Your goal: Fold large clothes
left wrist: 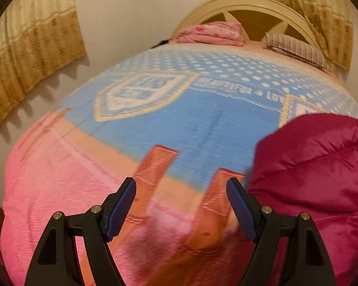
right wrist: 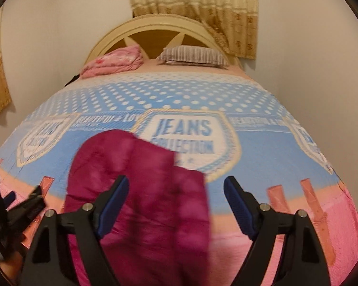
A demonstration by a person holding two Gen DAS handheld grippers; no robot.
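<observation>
A magenta quilted jacket (left wrist: 317,171) lies bunched on the bed, at the right in the left wrist view. In the right wrist view the jacket (right wrist: 143,190) lies in the lower middle, blurred. My left gripper (left wrist: 181,207) is open and empty above the pink part of the bedspread, just left of the jacket. My right gripper (right wrist: 176,205) is open, its jaws wide apart above the jacket, not gripping it. The left gripper (right wrist: 21,205) also shows at the far left in the right wrist view.
The bed carries a blue and pink bedspread (right wrist: 262,147) with a "JEANS COLLECTION" badge. A folded pink blanket (right wrist: 117,62) and a striped pillow (right wrist: 193,56) lie by the cream headboard (right wrist: 155,23). Curtains (right wrist: 195,7) hang behind; a wall runs along the bed's left side.
</observation>
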